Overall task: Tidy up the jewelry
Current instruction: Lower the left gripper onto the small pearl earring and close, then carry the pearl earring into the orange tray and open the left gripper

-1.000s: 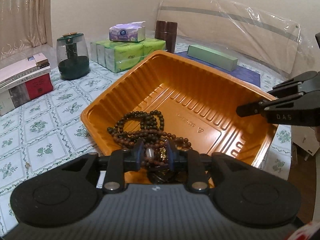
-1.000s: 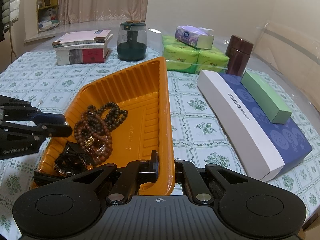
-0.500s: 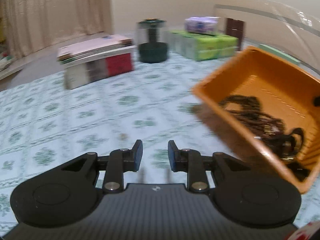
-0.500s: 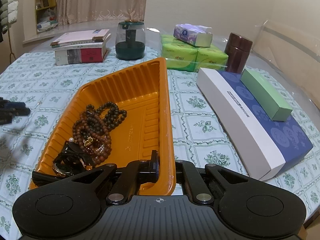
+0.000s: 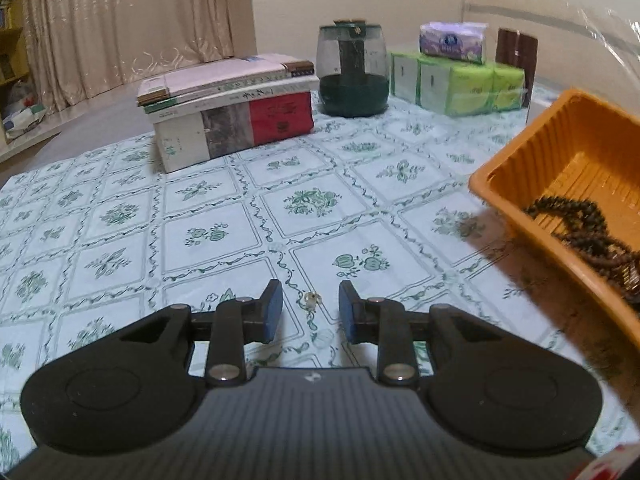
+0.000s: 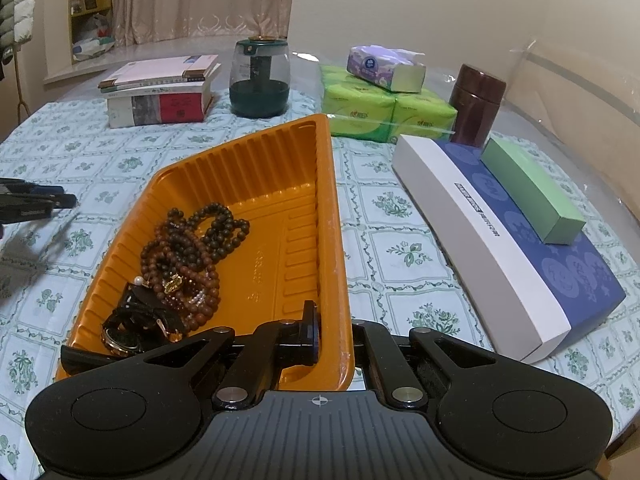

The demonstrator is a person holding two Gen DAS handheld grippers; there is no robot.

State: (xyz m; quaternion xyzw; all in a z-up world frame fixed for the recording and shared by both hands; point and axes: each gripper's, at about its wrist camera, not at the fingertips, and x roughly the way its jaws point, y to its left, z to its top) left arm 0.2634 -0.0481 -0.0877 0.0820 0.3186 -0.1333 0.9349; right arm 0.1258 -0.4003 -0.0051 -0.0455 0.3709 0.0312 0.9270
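An orange plastic tray (image 6: 304,184) holds brown bead strands (image 6: 188,252), a watch (image 6: 124,336) and dark pieces. My right gripper (image 6: 336,340) is shut on the tray's near rim, one finger inside and one outside. My left gripper (image 5: 310,312) is open and empty, low over the tablecloth left of the tray (image 5: 560,148); it also shows in the right wrist view (image 6: 36,200). A tiny pale earring-like piece (image 5: 312,300) lies on the cloth between its fingers.
A stack of books (image 5: 232,108), a dark green glass jar (image 5: 352,76), green and purple tissue packs (image 6: 384,100), a brown canister (image 6: 476,104) and a white-blue box with a green box on it (image 6: 500,236) stand on the flowered tablecloth (image 5: 200,232).
My left gripper has left the tray, let go of the jewelry it held there, swung left and come down open over a small piece on the cloth. The right gripper has stayed on the rim.
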